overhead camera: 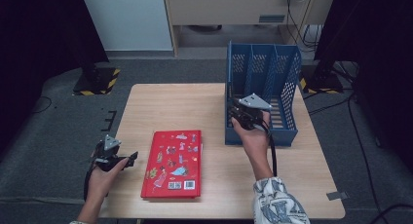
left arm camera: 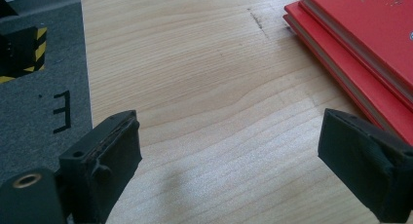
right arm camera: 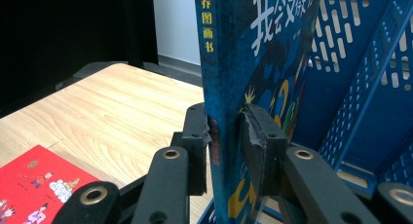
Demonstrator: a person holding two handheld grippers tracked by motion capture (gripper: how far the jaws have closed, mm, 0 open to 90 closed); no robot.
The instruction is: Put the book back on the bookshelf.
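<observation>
Gripping a blue book point(right arm camera: 229, 87) by its lower spine, the right gripper point(right arm camera: 223, 151) has its jaws closed narrowly on the volume, one pad on each cover. That book stands upright, long axis vertical, at the front left corner of the blue file rack point(overhead camera: 287, 78), whose perforated dividers rise just beyond it. In the high view the right gripper point(overhead camera: 249, 118) sits at the rack's near edge, so the book appears about to be slid rearward into a slot; the spine must stay parallel to the dividers for it to enter cleanly.

Nearer the person, the left gripper point(overhead camera: 127, 160) rests at the left edge of the table point(overhead camera: 170, 107) with its jaws spread wide and nothing between them. The red books point(left arm camera: 360, 53), stacked flat, lie just to its right, long axis running away from the person; in the high view the red books point(overhead camera: 173, 163) sit between the two hands, closer to the left one.
</observation>
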